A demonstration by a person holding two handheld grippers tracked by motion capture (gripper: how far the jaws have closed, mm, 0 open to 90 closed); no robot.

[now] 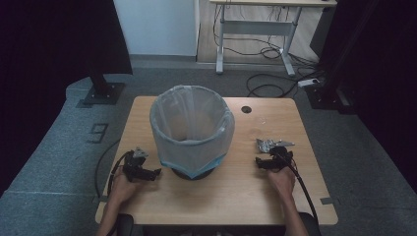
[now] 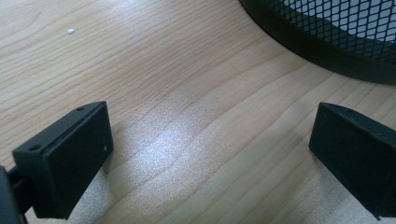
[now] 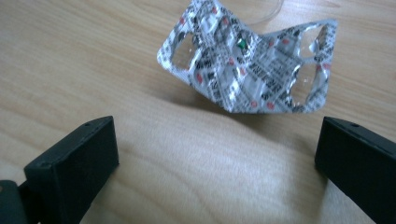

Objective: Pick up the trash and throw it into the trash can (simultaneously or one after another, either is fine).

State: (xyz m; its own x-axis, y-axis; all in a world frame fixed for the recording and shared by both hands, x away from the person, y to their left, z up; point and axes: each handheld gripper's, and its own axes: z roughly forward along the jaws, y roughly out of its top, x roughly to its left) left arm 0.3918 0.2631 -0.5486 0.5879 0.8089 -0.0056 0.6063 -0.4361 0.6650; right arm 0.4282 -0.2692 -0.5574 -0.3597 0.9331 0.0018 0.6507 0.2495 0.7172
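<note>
Lying crumpled on the wooden bench [image 1: 236, 187], right of the bin, is an empty foil blister pack [image 3: 252, 65] — light, thin and springy by the look of it, likely to skid if nudged, so a raised bent edge seems the best place to pinch. Right tool [image 3: 219, 163] sits just short of it, jaws spread wide, holding nothing, the pack dead ahead between them. Over on the other side, left tool [image 2: 210, 158] gapes equally wide and empty beside the mesh wastebasket [image 2: 336, 37] with its plastic liner [image 1: 192, 123].
</note>
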